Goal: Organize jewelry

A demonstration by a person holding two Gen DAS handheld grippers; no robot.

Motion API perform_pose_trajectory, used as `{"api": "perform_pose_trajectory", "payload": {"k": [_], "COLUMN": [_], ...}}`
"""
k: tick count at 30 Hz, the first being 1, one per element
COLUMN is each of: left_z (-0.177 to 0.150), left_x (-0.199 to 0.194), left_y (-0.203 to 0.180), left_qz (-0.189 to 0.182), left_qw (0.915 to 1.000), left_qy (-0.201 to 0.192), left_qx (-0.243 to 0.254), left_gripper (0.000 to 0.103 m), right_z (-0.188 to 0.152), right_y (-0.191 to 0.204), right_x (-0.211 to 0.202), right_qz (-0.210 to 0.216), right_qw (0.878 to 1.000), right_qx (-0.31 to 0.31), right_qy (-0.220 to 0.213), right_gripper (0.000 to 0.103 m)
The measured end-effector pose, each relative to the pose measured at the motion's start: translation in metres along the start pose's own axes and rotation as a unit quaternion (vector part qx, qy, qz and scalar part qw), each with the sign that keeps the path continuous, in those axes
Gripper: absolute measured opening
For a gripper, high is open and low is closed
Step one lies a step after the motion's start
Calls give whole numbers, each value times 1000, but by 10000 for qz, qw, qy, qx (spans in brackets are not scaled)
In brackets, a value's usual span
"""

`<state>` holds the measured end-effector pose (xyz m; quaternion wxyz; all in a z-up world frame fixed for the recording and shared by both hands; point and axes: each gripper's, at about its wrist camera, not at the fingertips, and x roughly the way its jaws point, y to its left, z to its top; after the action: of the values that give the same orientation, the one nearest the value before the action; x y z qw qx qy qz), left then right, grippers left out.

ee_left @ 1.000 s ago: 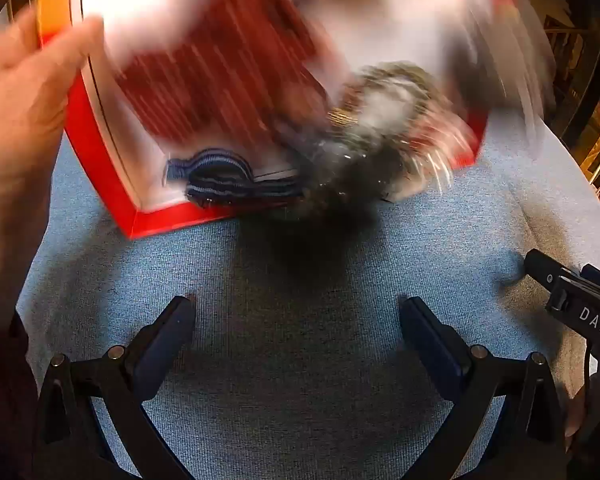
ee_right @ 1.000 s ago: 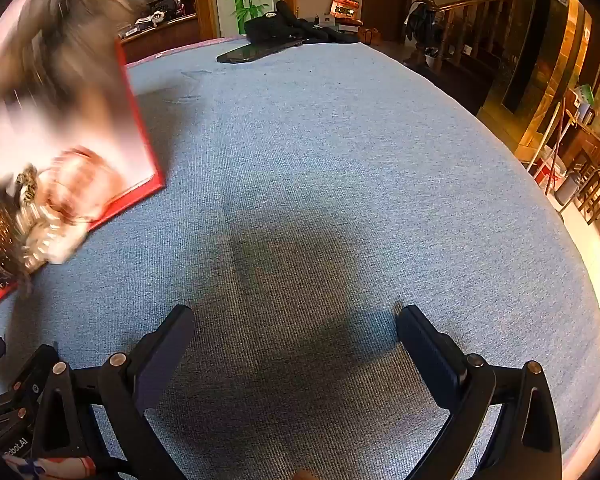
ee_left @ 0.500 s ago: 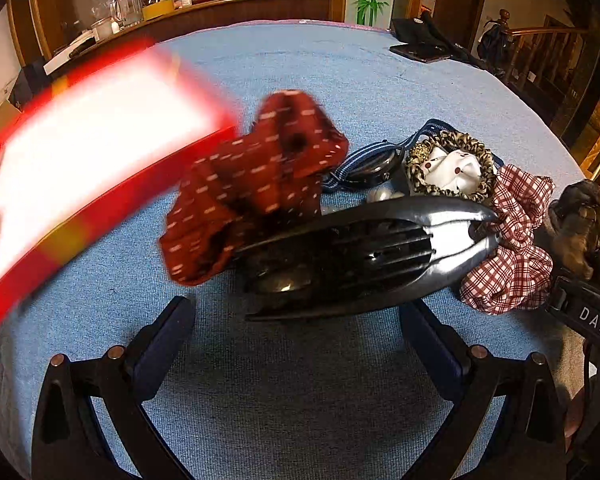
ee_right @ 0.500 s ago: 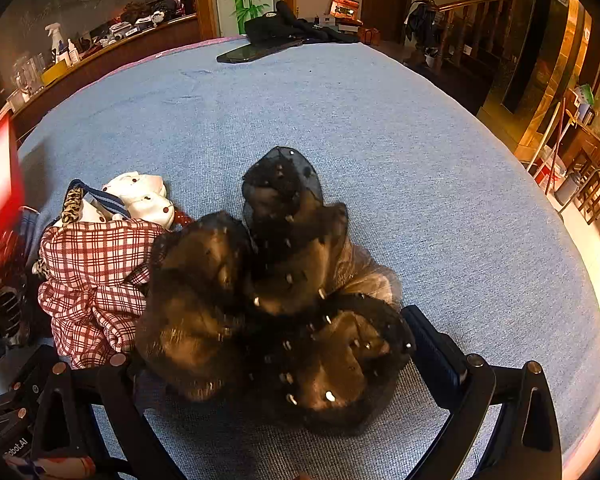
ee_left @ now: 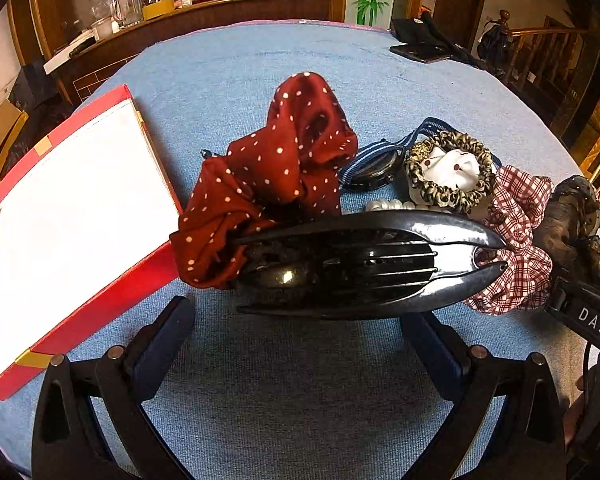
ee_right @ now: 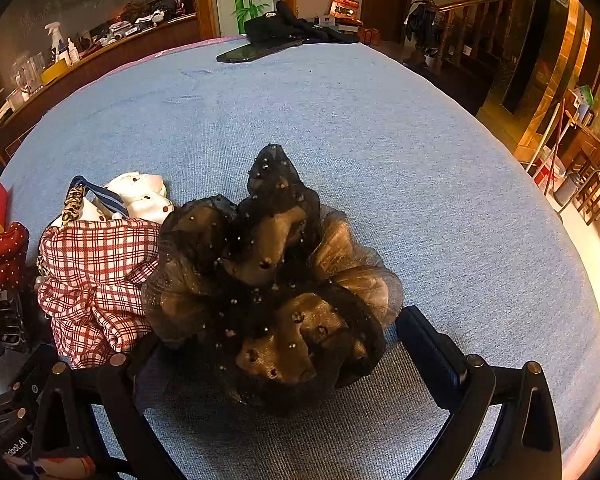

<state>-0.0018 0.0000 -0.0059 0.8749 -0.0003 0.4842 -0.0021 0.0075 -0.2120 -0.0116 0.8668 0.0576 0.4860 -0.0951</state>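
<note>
A pile of hair accessories lies on the blue tablecloth. In the left wrist view a large black claw clip (ee_left: 360,264) lies just ahead of my open, empty left gripper (ee_left: 300,332). Behind it are a dark red polka-dot scrunchie (ee_left: 276,176), a striped-strap watch (ee_left: 376,168), a leopard and white scrunchie (ee_left: 452,172), pearls (ee_left: 388,205) and a red plaid scrunchie (ee_left: 516,240). A red box with a white inside (ee_left: 72,216) lies empty at the left. In the right wrist view a black-brown tulle scrunchie (ee_right: 272,280) sits between the fingers of my open right gripper (ee_right: 284,344), untouched.
A dark phone and black items (ee_right: 276,36) lie at the table's far edge. The plaid scrunchie (ee_right: 96,280) lies left of the tulle one. A wooden counter with bottles (ee_left: 160,0) stands behind the table. A stair railing (ee_right: 460,12) is at the right.
The red box was tipped by a hand and its contents spilled onto the cloth. The box now lies flat and empty at the left. Both grippers stayed open and in place.
</note>
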Motion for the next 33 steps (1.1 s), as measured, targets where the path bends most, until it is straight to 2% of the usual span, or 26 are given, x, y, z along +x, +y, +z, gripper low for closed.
{"api": "perform_pose_trajectory", "payload": {"k": [5, 10, 13, 16, 21, 26, 29, 33], "left_z": [-5, -13, -29, -43, -39, -41, -45, -45], "left_x": [-1, -11, -46, -81, -122, -164, -174, -175], "left_y": [2, -3, 0, 6, 25, 31, 34, 37], "left_qz": [0, -53, -219, -383, -746, -617, -630, -654], "left_qw": [10000, 9997, 9960, 9882, 9795, 9664, 9626, 9632], "left_qy": [-5, -107, -706, -1305, -1788, -2422, -2574, -2552], "left_qx": [-28, 233, 498, 703, 556, 597, 556, 532], "left_gripper": [103, 103, 103, 103, 103, 103, 103, 103], "right_z": [-4, -27, -46, -63, -83, -81, -85, -94], "right_y": [-2, -25, -32, -38, -32, -30, -29, -22], "right_x": [-7, -44, -71, -105, -151, -178, -197, -209], "right_qz": [176, 486, 458, 658, 1114, 1312, 1321, 1248], "right_qw": [9996, 9986, 9975, 9922, 9758, 9664, 9619, 9665], "right_qx": [-89, 124, 45, 20, -89, 29, 18, -175], "right_qy": [195, -141, -533, -1057, -1880, -2212, -2395, -2235], "right_gripper": [103, 103, 103, 103, 103, 103, 103, 103]}}
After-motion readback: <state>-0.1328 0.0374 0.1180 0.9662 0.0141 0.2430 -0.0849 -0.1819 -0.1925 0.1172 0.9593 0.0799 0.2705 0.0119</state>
